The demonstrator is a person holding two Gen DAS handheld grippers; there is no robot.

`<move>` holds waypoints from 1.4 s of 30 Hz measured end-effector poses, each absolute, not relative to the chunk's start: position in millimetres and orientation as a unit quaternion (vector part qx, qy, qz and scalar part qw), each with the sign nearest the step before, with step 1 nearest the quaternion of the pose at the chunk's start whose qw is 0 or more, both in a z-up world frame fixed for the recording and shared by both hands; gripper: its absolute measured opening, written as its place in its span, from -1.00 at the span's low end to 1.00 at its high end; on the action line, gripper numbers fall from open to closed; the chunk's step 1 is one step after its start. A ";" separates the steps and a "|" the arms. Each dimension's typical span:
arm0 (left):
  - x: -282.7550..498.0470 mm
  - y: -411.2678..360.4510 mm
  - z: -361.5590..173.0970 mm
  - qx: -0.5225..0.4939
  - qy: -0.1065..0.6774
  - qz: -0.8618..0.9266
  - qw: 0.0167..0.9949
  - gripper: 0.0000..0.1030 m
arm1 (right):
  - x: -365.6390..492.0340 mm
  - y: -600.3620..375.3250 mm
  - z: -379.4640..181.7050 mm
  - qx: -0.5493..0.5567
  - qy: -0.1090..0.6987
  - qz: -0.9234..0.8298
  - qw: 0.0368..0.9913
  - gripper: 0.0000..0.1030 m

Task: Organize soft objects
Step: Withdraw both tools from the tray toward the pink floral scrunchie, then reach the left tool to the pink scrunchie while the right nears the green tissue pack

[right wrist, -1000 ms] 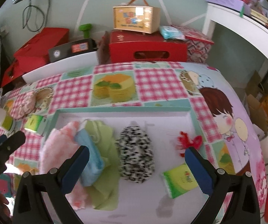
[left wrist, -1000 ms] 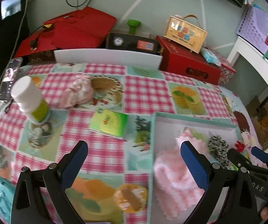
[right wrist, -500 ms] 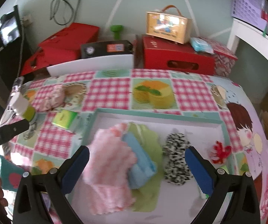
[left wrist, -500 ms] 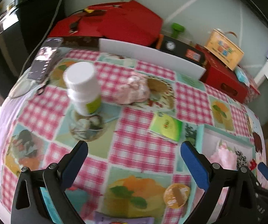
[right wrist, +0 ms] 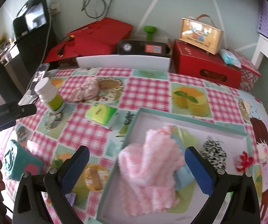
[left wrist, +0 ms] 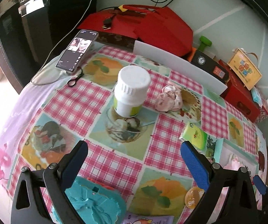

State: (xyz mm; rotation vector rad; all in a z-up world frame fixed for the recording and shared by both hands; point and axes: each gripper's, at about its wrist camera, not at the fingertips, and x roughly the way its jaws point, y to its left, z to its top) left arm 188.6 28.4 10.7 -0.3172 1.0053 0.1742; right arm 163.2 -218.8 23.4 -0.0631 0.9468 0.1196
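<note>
Both grippers, left gripper (left wrist: 134, 160) and right gripper (right wrist: 136, 165), hover with fingers spread wide, empty. Pink scrunchie (left wrist: 169, 98) lies on the bench at one o'clock; pink cloth (right wrist: 149, 169) rests inside the tray (right wrist: 190, 116).

Daylight is flooding in from the left, blowing out the left edge of the table (left wrist: 12, 112) to near white in the left wrist view. Fisheye distortion is bending the room's lines and blackening the corners of both views. Shadows are staying soft. In the right wrist view, motion blur is smearing the pink fluffy cloth (right wrist: 149, 168).
</note>
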 end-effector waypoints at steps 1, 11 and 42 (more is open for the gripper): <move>189.4 28.9 9.7 -0.151 0.480 0.083 0.860 0.93 | 163.2 -214.5 22.3 -0.033 0.456 0.062 0.887 1.00; 203.6 17.4 -1.5 -0.148 0.500 0.052 0.852 0.93 | 173.4 -181.1 3.8 -0.047 0.466 0.101 0.878 1.00; 256.8 22.3 -33.0 -0.199 0.515 0.054 0.832 0.91 | 270.6 -125.6 -44.9 -0.095 0.506 0.168 0.841 0.82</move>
